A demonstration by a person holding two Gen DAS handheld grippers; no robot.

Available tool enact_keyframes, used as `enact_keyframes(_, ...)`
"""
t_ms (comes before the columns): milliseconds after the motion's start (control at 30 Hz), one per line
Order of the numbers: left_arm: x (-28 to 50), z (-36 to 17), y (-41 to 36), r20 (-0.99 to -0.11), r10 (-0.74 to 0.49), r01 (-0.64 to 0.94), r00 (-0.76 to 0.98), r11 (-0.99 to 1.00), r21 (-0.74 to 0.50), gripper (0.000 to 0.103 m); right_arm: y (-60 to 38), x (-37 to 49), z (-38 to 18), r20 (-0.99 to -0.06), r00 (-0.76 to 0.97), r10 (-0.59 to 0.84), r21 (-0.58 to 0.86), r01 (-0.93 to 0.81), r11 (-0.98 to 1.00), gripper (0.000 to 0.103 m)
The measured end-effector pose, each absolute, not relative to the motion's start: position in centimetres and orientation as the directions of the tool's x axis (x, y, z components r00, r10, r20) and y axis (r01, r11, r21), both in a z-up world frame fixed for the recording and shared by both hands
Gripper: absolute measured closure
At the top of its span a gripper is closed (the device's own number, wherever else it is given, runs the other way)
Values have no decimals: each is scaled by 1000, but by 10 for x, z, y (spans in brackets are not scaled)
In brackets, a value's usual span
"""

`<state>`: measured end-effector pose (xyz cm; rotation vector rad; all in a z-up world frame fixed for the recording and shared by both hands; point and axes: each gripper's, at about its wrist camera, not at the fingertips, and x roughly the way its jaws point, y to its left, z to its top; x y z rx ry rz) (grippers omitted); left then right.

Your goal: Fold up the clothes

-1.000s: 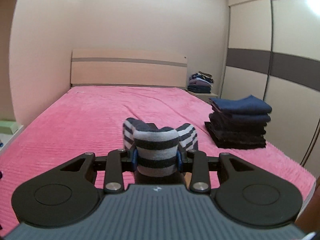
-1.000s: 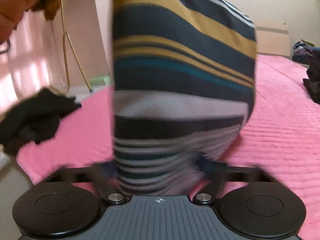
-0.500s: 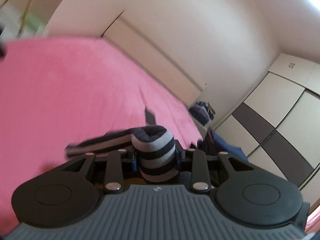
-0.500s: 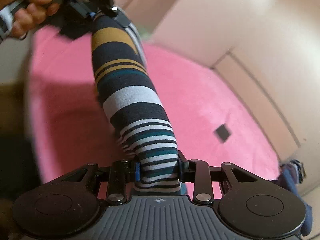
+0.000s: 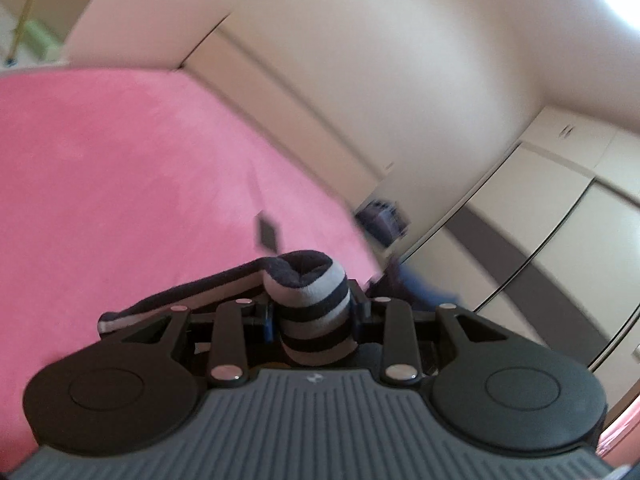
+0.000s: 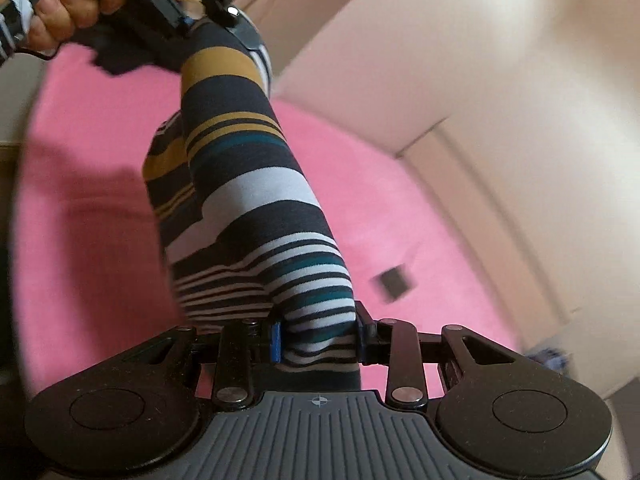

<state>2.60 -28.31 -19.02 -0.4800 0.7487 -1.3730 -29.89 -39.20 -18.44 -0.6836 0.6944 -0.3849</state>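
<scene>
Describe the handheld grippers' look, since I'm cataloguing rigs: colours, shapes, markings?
Both look alike. The left gripper and right gripper have a grey ribbed body bearing a small crosshair mark, two round black discs at the sides, black linkage bars with silver pins, and blue-edged pads. A hand grips the left gripper's black handle; its sleeve cannot be made out.

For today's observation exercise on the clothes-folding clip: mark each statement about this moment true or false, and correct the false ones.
1. Both tongs grip the same striped garment. True; left tongs, right tongs.
2. The bed cover is blue. False: it is pink.
3. The garment lies flat on the bed. False: it hangs stretched between the tongs.
4. A small dark object lies on the cover. True.
</scene>
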Motion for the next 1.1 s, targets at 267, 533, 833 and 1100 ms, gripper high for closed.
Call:
enact_keyframes(267,5,-282,-234,-226,-973,605,-41,156,-781,72,-344,-342,-262,-407,704,-582,-775,72,628,71)
enact_keyframes(533,-14,-372,-162,-518,-850,624,-95,355,-696,71,-283,-395,-361,-563,624,-542,-664,49,746,61)
enact_keyframes(833,13,-325,-192,-525,-851,751,-20,334,-570,65,-324,-426,-293,-508,692,-513,-285,426,858,32)
enact_keyframes(1100,19,-340,-288,-629,-766,818,-133,273,-506,61,-383,-375,-259,-510,767,-390,-129,379,916,32)
